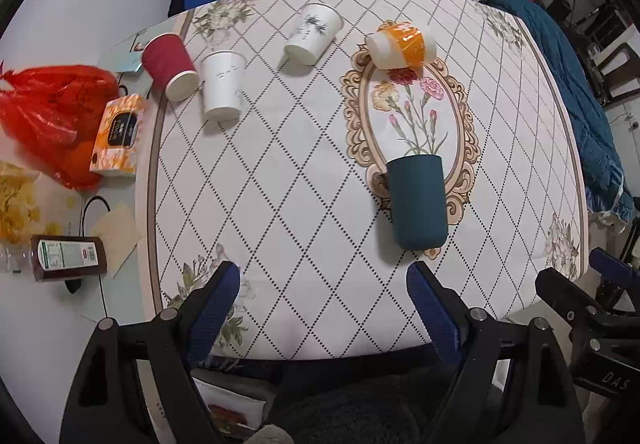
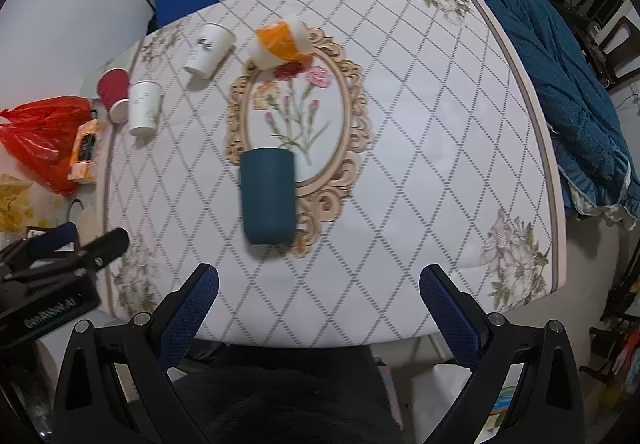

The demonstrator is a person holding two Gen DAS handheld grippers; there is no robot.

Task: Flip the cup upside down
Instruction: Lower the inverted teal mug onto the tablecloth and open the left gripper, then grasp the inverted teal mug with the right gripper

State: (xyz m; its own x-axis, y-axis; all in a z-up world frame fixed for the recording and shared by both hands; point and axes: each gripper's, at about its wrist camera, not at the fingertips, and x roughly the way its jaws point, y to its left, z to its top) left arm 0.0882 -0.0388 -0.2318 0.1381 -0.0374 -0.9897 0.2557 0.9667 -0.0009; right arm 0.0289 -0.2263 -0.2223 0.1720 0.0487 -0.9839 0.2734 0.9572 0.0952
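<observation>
1. both your grippers hang back at the near edge of the counter (image 1: 320,204). the left gripper (image 1: 322,308) has its fingers spread wide with nothing between them, and the right gripper (image 2: 318,308) is the same, wide apart and holding nothing.
2. the dark teal cup (image 1: 418,200) stands closest to you, on the lower rim of the ornate oval flower print, well ahead of both sets of fingers and touching neither. can't tell from either view which end is up.
3. further back, at the top of that oval, the orange and white cup (image 1: 402,46) is tilted over.
4. to its left the white cup with a leaf print (image 1: 314,32) lies tipped on its side.
5. over on the left side you've got a plain white cup (image 1: 222,84) and a red cup (image 1: 168,64) right beside each other, the red one leaning.
6. off the cloth on the far left sit a red plastic bag (image 1: 48,116), an orange tissue box (image 1: 118,136) and a brown bottle (image 1: 68,258) on its side.
7. a blue blanket (image 1: 576,92) is piled along the right edge.
</observation>
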